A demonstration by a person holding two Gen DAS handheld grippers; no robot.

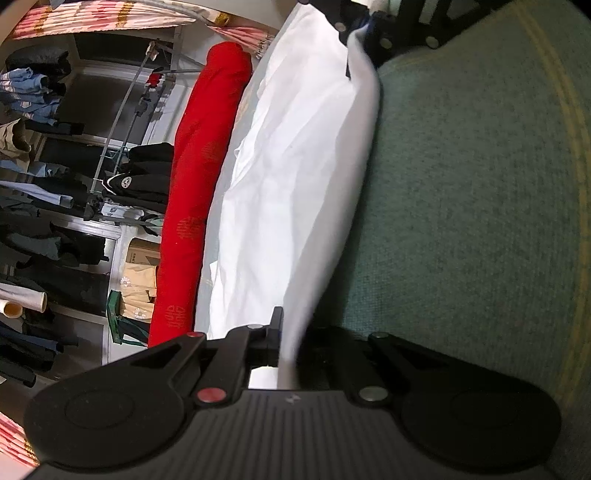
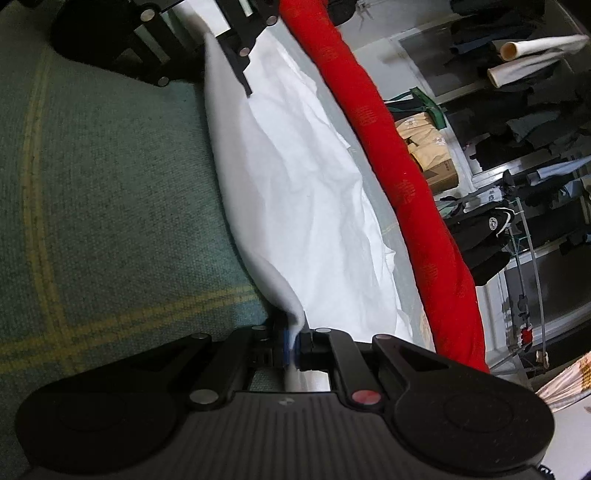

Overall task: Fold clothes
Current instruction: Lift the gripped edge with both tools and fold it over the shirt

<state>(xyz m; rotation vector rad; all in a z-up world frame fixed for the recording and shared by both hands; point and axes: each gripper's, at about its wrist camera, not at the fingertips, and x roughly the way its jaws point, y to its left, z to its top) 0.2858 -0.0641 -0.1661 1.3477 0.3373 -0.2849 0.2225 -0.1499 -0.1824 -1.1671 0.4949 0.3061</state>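
Note:
A white garment lies along a green bed cover, with its near edge lifted and stretched between my two grippers. My left gripper is shut on one end of that edge. My right gripper pinches the other end at the top of the left wrist view. In the right wrist view, my right gripper is shut on the white garment. The left gripper shows far off at the top, clamped on the same edge. The rest of the cloth rests crumpled on the cover.
A long red rolled blanket runs along the far side of the garment. Beyond it are hanging dark clothes, a drying rack and a cardboard box. Yellow stripes cross the green cover.

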